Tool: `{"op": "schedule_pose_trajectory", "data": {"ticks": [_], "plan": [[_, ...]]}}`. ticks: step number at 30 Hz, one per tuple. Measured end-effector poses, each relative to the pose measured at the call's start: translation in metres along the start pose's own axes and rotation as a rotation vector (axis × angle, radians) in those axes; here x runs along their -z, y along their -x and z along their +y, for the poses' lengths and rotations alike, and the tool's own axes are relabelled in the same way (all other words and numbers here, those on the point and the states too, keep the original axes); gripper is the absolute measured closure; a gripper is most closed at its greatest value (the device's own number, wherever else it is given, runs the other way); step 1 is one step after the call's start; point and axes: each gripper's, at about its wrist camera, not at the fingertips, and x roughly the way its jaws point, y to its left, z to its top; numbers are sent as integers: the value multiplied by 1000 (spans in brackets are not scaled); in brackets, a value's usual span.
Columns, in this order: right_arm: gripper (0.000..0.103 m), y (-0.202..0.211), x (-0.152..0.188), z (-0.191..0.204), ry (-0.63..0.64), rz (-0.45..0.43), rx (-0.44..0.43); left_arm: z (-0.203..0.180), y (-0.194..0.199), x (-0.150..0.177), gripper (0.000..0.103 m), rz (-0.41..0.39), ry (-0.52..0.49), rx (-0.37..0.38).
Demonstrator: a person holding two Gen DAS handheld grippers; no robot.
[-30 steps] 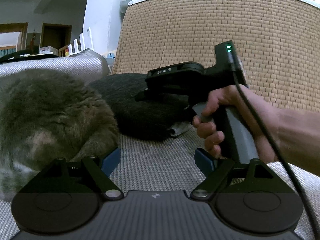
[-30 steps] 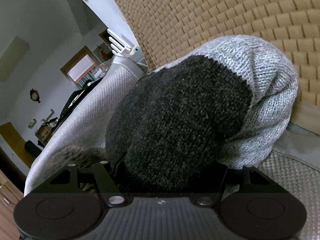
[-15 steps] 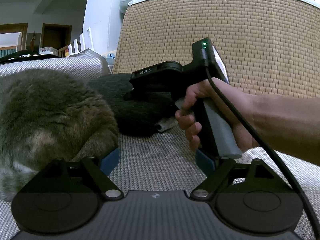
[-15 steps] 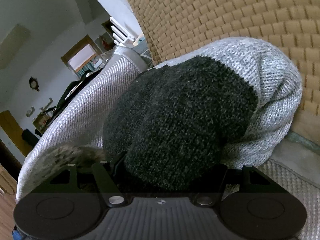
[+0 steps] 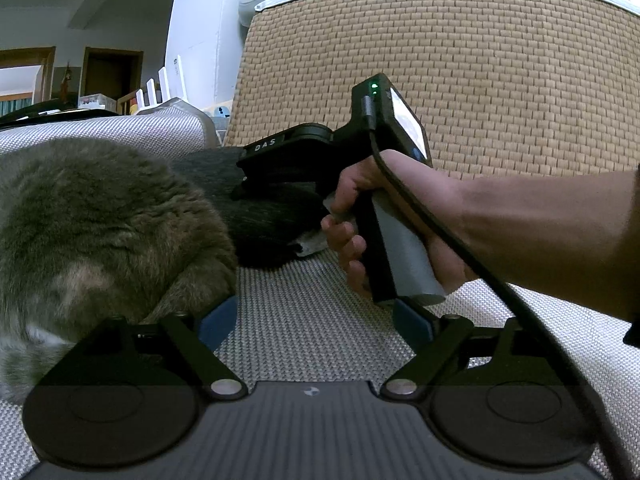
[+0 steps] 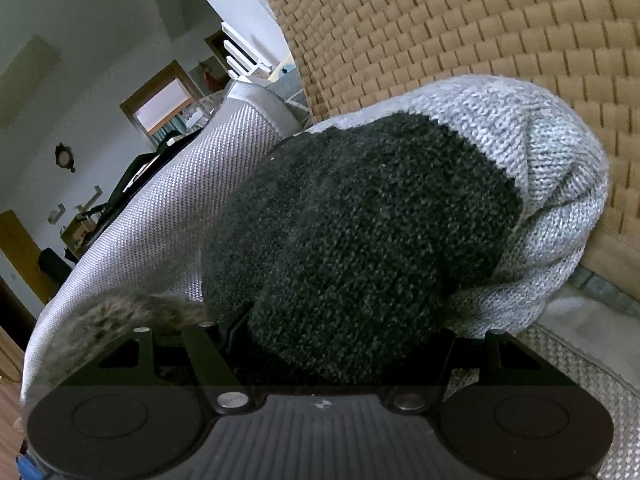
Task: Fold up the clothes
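Left wrist view: low over the woven grey cushion (image 5: 312, 320), facing level toward the wicker backrest (image 5: 480, 80); it takes in the right gripper (image 5: 276, 184) from the side, near.

Right wrist view: rolled, pressed very close against the dark-and-grey knit garment (image 6: 368, 240), which fills most of it.

Shared: garment (image 5: 256, 224), backrest (image 6: 440, 20), the furry animal (image 5: 100, 232) (image 6: 116, 320) at left.

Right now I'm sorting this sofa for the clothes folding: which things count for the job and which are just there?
For the job:
dark and grey knit garment
right hand-held gripper, jaws around the garment
left hand-held gripper, open

Just there:
furry cat
woven backrest
sofa cushion
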Motion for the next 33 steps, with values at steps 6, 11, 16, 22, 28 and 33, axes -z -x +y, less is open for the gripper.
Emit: {"op": "schedule_pose_trajectory", "data": {"ticks": [6, 11, 16, 22, 28, 33], "plan": [[33, -10, -4, 5, 19, 8, 12, 0, 0, 0, 15, 2, 0, -1], [32, -17, -8, 10, 34, 20, 24, 0, 1, 0, 15, 4, -1, -2], [32, -25, -11, 15, 51, 26, 39, -1, 2, 0, 15, 4, -1, -3], [31, -39, -18, 23, 87, 47, 58, 0, 1, 0, 15, 6, 0, -3], [29, -52, -23, 28, 114, 59, 71, 0, 0, -1, 15, 6, 1, -4], [28, -59, -27, 32, 131, 69, 78, -1, 0, -1, 14, 6, 1, -6]]}}
